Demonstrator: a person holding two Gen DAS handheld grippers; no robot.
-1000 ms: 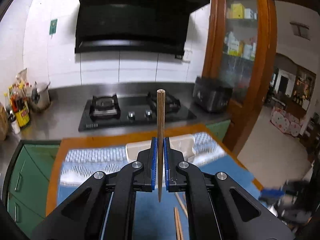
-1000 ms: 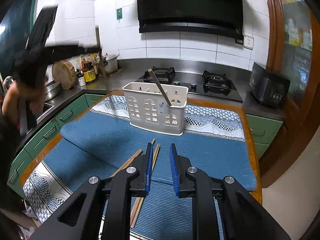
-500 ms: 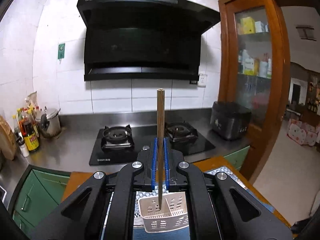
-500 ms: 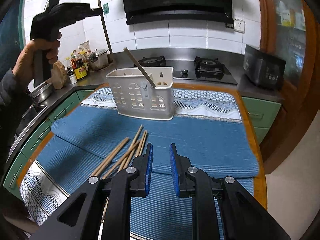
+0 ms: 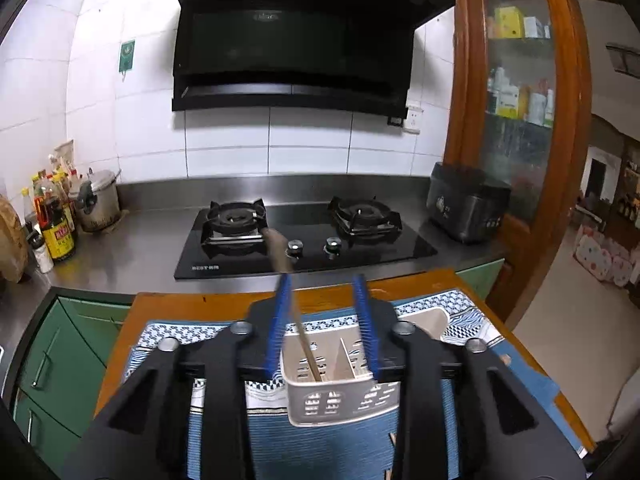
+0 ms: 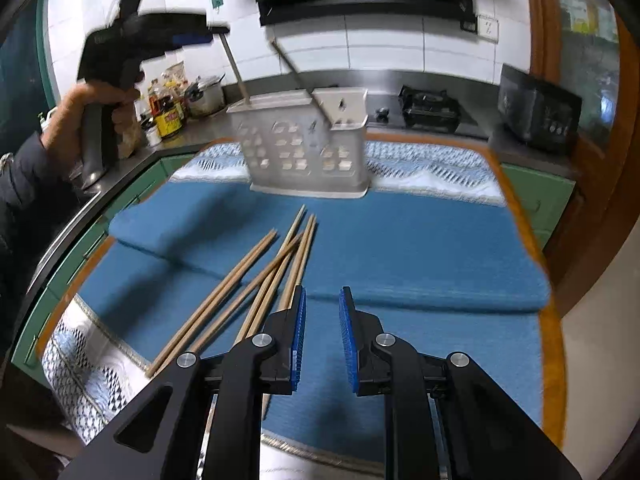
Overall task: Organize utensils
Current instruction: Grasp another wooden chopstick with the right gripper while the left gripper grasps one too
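A white slotted utensil holder [image 6: 306,144] stands on the blue mat at the back; it also shows in the left wrist view [image 5: 344,384]. My left gripper [image 5: 324,292] is open just above it, also visible in the right wrist view [image 6: 200,36]. A wooden chopstick [image 5: 298,316] leans free in the holder's left compartment, beside my left finger. Another chopstick [image 6: 300,76] leans in the holder. Several chopsticks [image 6: 256,276] lie on the mat. My right gripper [image 6: 322,312] is open and empty, low over the mat just right of their near ends.
The blue mat [image 6: 420,248] covers a wooden table. Behind are a steel counter with a gas hob [image 5: 300,236], sauce bottles [image 5: 56,220] and a pot at left, a black appliance [image 5: 466,208] and a wooden cabinet at right.
My left gripper opened and let go of the chopstick, which now leans in the holder's left compartment. My right gripper moved forward and lower toward the loose chopsticks.
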